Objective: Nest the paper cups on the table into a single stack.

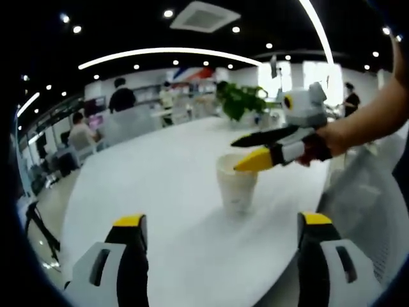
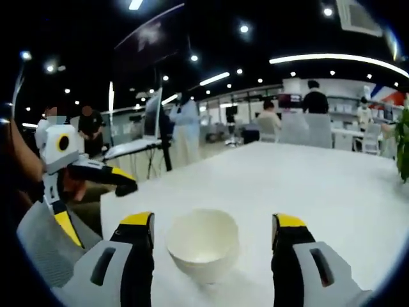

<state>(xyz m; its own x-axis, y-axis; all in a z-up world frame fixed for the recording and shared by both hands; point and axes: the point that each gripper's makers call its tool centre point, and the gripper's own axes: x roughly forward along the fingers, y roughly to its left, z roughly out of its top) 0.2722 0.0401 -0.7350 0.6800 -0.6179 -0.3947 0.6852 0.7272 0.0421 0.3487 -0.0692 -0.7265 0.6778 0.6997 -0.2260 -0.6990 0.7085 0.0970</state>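
Note:
A white paper cup (image 1: 236,187) stands upright on the white table (image 1: 160,173). In the left gripper view my right gripper (image 1: 235,155) reaches in from the right, held by a hand, with its black and yellow jaws spread at the cup's rim. In the right gripper view the cup (image 2: 203,246) sits low between that gripper's (image 2: 214,222) two jaws, with a gap on each side. My left gripper (image 1: 222,222) is open, holds nothing and stands short of the cup. It also appears at the left of the right gripper view, the left gripper (image 2: 102,214) off the table's edge.
A green plant (image 1: 239,99) stands at the table's far end. People sit and stand at desks beyond it. A grey mesh chair (image 1: 367,192) is by the table's right edge. A monitor on a stand (image 2: 153,114) rises past the table's corner.

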